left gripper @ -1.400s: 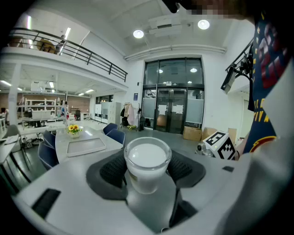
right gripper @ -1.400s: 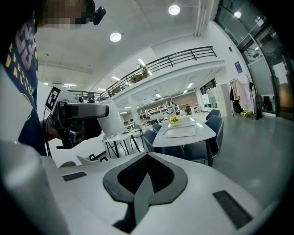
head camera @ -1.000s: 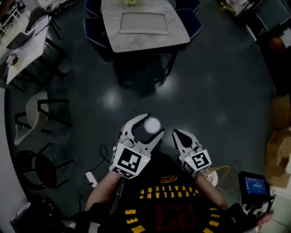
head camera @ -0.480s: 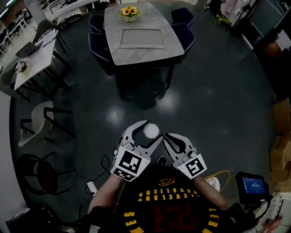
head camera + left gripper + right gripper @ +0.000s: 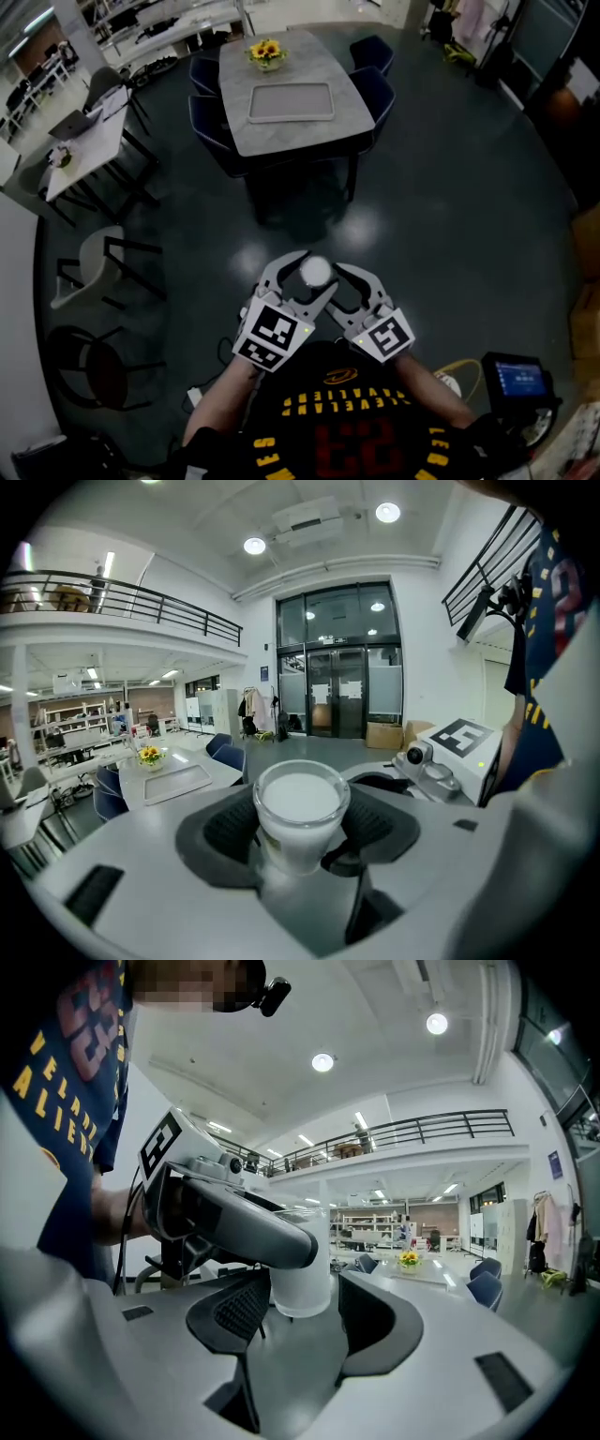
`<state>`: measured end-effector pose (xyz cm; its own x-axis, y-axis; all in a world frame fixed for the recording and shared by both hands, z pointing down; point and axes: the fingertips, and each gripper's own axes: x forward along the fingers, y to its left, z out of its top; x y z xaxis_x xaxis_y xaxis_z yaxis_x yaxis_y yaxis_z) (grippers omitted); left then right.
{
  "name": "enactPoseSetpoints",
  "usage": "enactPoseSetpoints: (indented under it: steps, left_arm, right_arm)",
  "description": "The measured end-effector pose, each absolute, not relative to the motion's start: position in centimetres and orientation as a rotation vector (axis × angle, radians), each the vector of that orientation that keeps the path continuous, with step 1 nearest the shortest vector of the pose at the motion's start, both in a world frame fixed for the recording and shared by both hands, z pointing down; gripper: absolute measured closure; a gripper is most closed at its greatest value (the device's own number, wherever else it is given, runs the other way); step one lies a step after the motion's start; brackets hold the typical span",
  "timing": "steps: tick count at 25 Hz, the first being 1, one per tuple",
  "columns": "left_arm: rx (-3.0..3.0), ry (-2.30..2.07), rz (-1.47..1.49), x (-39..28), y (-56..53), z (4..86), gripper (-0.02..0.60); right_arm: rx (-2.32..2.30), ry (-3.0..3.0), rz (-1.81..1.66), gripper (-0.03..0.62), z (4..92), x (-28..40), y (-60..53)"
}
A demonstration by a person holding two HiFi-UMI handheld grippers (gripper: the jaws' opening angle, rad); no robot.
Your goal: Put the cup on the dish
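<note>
Cup (image 5: 316, 272) in transit, well short of the table (image 5: 291, 139).
Head view: left gripper (image 5: 302, 277) clamps it, right gripper (image 5: 343, 289) alongside. Left gripper view: cup (image 5: 300, 808) upright, mouth up, long axis vertical, pinched by the pads. Right gripper view: jaws just opened wide, flanking the cup (image 5: 302, 1279) without pressing. Next, probably: carry it over and lower it level onto the tray (image 5: 291, 101), likely the dish.
</note>
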<state>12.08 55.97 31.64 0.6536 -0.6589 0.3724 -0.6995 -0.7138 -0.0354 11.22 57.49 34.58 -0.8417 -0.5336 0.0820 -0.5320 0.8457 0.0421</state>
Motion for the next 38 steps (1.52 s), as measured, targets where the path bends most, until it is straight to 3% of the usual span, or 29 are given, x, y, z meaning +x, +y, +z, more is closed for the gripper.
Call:
enactPoseSetpoints:
  steps: [27,38]
  left_arm:
    - [2.718,-1.076,0.363,6.1,53.2,33.0,0.314]
    - [2.679,-1.152,0.412,6.1,45.5,35.0,0.313]
  right_arm:
    - [0.857,-2.888,0.129,0.379,36.0,4.2,54.8]
    - [0.772,-2.913,0.15,0.379,38.0,4.1,47.1]
